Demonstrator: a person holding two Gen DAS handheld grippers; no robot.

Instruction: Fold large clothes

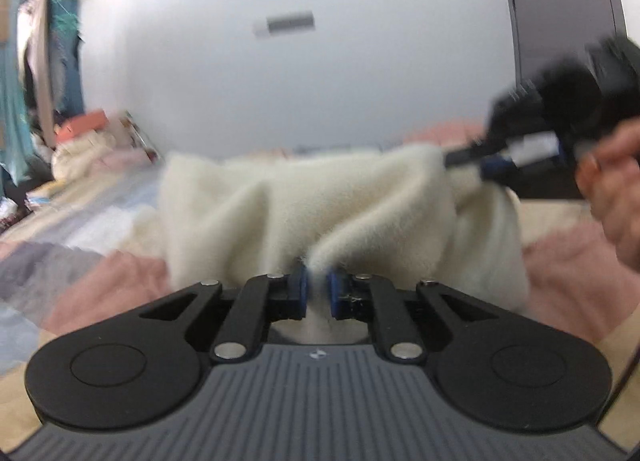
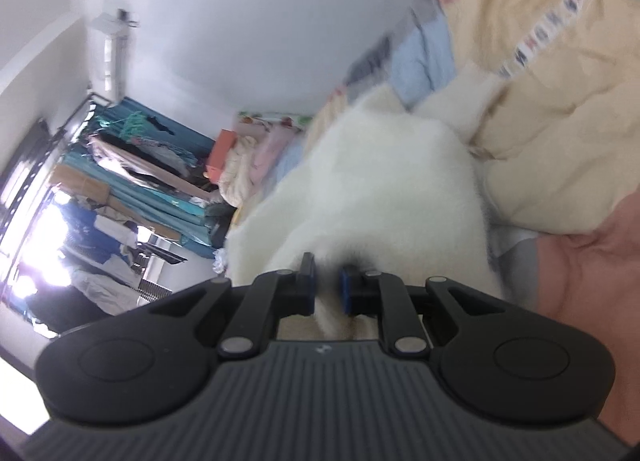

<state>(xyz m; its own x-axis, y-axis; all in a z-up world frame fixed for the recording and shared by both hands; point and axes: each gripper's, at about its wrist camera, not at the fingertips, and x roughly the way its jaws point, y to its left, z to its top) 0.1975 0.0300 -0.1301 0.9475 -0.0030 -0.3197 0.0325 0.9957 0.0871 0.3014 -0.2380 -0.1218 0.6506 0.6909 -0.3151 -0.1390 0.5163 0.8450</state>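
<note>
Both tongs, left (image 1: pixel 316 289) and right (image 2: pixel 328 289), pinch the fleece garment (image 1: pixel 320 205).

A large cream-white fluffy fleece garment (image 1: pixel 320 201) is held up above a bed covered in a pastel patchwork quilt (image 1: pixel 132 273), bunched and draped in soft folds rather than lying flat; its nearest ridge of pile is pinched between blue-padded fingers (image 1: pixel 301 289) at the bottom of the left wrist view, and its far upper corner is caught at the right; in the right wrist view the same garment (image 2: pixel 380 181) spreads away as a broad, blurred white mass over the quilt (image 2: pixel 560 133).
</note>
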